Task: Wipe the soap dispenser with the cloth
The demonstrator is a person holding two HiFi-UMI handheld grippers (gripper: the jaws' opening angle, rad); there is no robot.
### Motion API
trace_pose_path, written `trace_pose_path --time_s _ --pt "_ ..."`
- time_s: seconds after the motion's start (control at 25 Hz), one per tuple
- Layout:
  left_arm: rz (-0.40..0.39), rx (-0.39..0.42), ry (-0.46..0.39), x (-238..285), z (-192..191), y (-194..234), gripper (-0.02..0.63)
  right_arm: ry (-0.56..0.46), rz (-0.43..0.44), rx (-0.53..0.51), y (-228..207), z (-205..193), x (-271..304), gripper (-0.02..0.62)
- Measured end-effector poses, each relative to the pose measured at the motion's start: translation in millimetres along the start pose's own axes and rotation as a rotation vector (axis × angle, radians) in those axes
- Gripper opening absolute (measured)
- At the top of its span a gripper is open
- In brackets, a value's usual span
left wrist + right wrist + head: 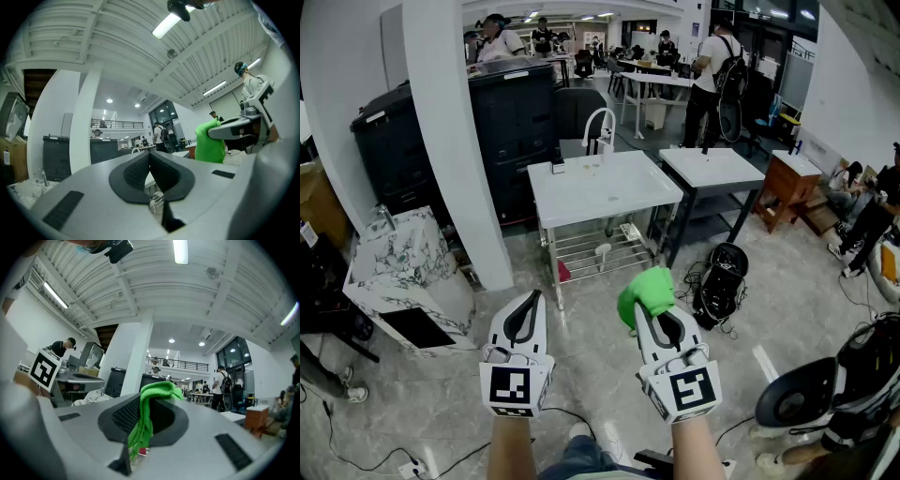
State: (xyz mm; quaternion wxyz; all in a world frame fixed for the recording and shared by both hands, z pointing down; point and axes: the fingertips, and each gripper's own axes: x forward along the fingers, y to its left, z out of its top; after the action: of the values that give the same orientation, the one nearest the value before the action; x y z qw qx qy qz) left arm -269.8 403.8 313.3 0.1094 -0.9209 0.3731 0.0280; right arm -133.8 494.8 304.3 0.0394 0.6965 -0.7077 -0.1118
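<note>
the grey marbled floor (pixel 591 375) fills the lower half of the head view; a broad white pillar (pixel 455 141) rises at 10 o'clock from the grippers, with a black cabinet (pixel 517 122) just behind it at 11 o'clock; a white sink table (pixel 605 187) with a curved faucet (pixel 600 127) stands at 12 o'clock, well apart from both grippers; a second white-topped table on a dark frame (pixel 712 169) stands beside it at 1 o'clock; a marble-patterned box (pixel 398 258) sits at 9 o'clock by the foot of the pillar; people stand among desks far back at 12 to 1 o'clock.

the left gripper (pixel 531 302) is held about level at the lower left, its pads pressed together with nothing between them; the right gripper (pixel 654 317) is beside it at 3 o'clock, also about level, its pads clamped on the green cloth (pixel 649 292), which bunches over the tips and hangs down between the pads in the right gripper view.

a small dark object (pixel 556 167) stands at the sink table's rear left corner; it is too small to tell whether it is the soap dispenser.
</note>
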Motion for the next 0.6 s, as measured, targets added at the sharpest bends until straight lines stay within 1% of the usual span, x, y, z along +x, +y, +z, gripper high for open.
trace_pose_path --time_s 0.12,0.32,0.48,0.6 --pt "0.0 0.009 -0.005 -10.5 6.0 -7.5 0.015 0.006 -0.009 -0.001 0.5 -0.4 -14.1 0.046" --pt "0.005 -0.003 -0.013 -18.0 9.4 -21.1 0.015 -0.005 -0.01 0.023 -3.3 -3.1 -31.9 0.046" --pt "-0.001 -0.009 -0.018 -5.5 7.2 -23.4 0.015 0.001 -0.013 0.015 -8.8 -8.9 -29.3 0.046" --pt "-0.008 -0.01 -0.029 12.2 5.5 -21.2 0.015 0.003 -0.026 0.014 -21.5 -13.8 -16.4 0.046"
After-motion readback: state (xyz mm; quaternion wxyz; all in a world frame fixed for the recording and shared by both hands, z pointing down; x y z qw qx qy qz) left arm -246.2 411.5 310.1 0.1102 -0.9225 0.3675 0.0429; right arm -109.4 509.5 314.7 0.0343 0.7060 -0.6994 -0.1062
